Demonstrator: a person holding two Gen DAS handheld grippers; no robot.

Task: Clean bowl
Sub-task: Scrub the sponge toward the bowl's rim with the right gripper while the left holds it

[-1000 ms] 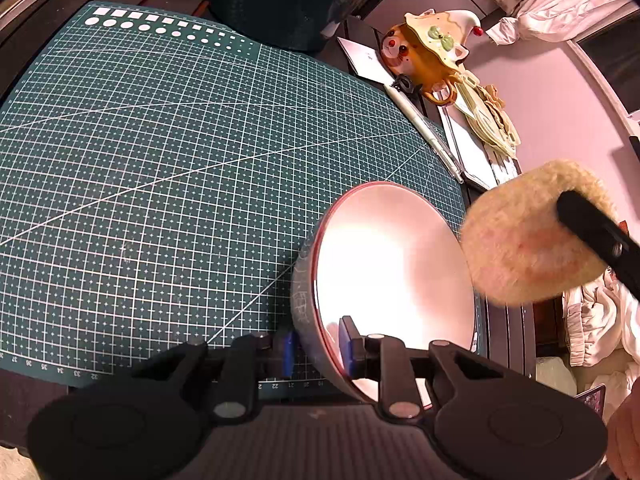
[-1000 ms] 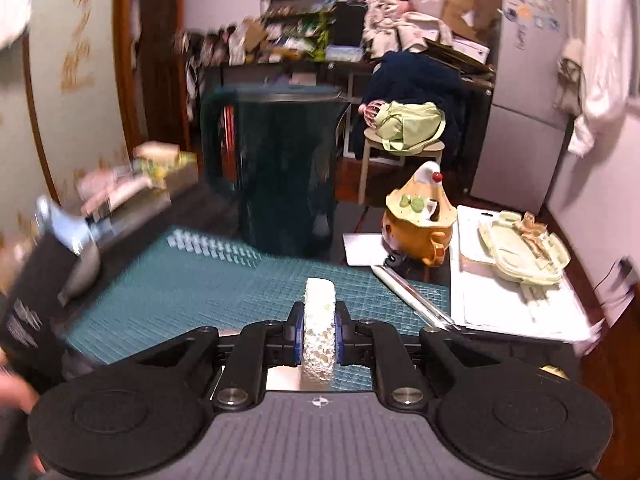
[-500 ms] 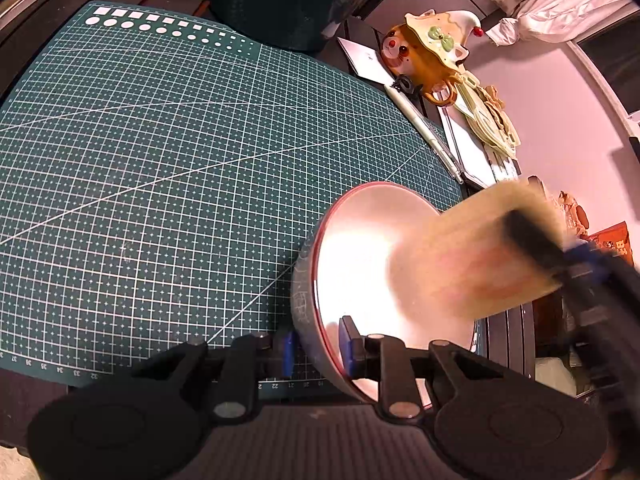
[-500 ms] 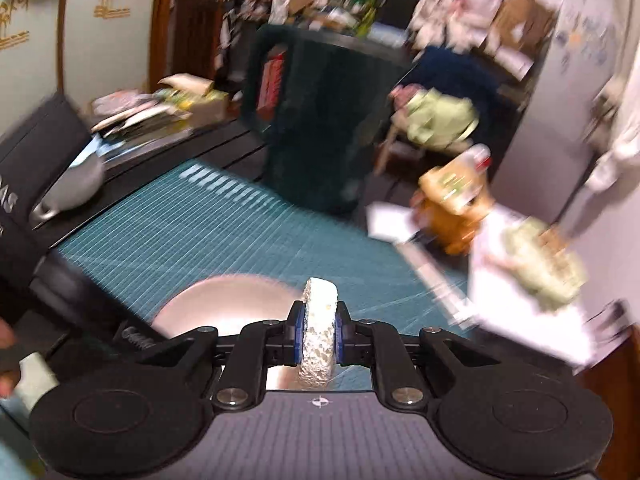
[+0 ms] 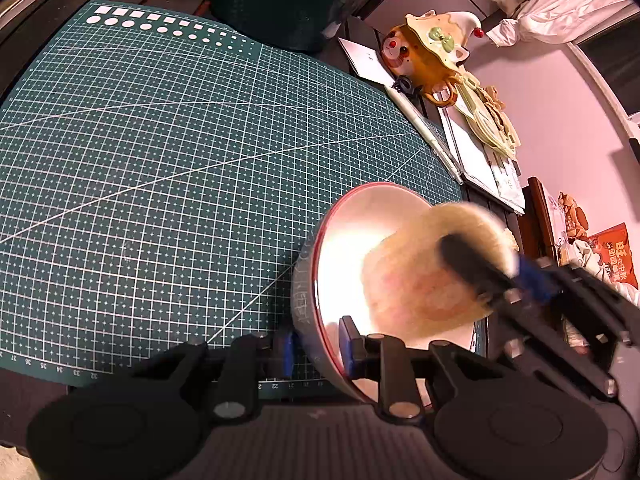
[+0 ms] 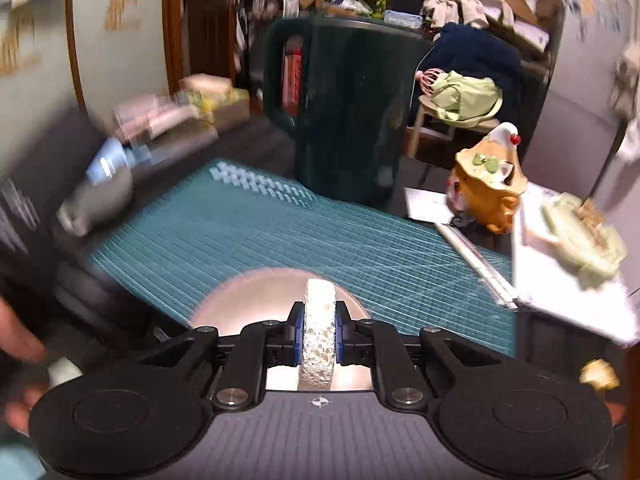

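A shiny metal bowl (image 5: 352,240) with a red rim is tipped on its side over the green cutting mat (image 5: 160,152). My left gripper (image 5: 316,344) is shut on the bowl's near rim, one pad inside and one outside. A round pale yellow sponge (image 5: 424,272) sits inside the bowl, blurred, pinched edge-on by my right gripper (image 6: 318,338). The right wrist view shows the sponge (image 6: 319,320) standing upright between the blue pads, with the bowl (image 6: 256,300) just beneath and ahead. Whether the sponge touches the bowl's inner wall is unclear.
A large dark green jug (image 6: 348,112) stands at the mat's far edge. A bear-shaped orange teapot (image 5: 428,52), a white pen (image 5: 424,128) and papers (image 5: 476,156) lie to the right of the mat. A hand (image 6: 16,344) holds the left gripper's body.
The right gripper has come down and leftward with the sponge, from beside the bowl's right rim into the bowl's opening. The left gripper and the bowl have stayed put.
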